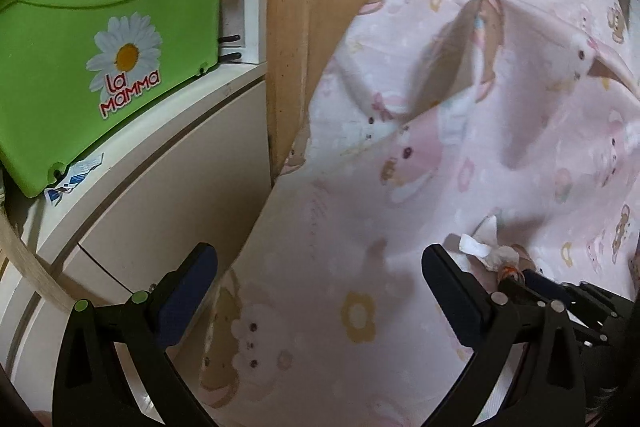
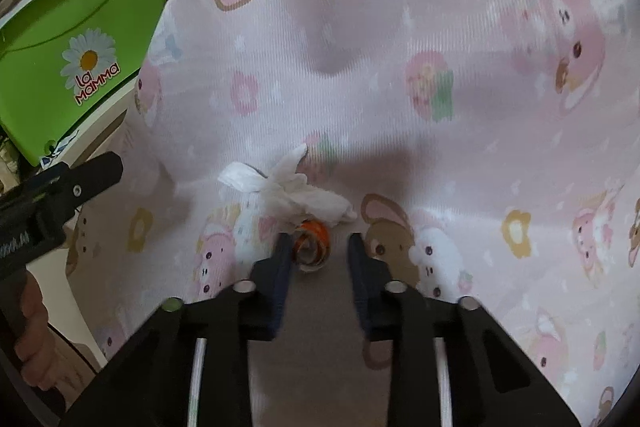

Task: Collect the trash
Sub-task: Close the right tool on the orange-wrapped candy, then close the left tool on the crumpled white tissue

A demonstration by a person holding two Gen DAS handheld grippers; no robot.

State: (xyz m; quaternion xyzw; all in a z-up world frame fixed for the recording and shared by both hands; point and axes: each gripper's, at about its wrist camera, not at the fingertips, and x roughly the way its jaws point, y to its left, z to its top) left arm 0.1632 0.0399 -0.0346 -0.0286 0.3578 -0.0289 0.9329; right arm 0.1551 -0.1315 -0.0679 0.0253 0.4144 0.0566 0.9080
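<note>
A crumpled white tissue (image 2: 288, 187) and an orange and clear plastic wrapper (image 2: 311, 245) lie together on a pink cartoon-print bedsheet (image 2: 400, 87). My right gripper (image 2: 318, 251) is open, its fingers on either side of the wrapper, just short of the tissue. In the left wrist view the same tissue (image 1: 486, 247) lies beside my right fingertip. My left gripper (image 1: 320, 267) is open and empty over the sheet's left edge. A green bin (image 1: 92, 39) marked "La Mamma" stands to the left.
The green bin also shows in the right wrist view (image 2: 76, 51), on a white cabinet (image 1: 160, 187). A wooden bed frame (image 1: 292, 7) runs between cabinet and sheet. A small printed paper scrap (image 1: 76, 177) lies at the bin's base.
</note>
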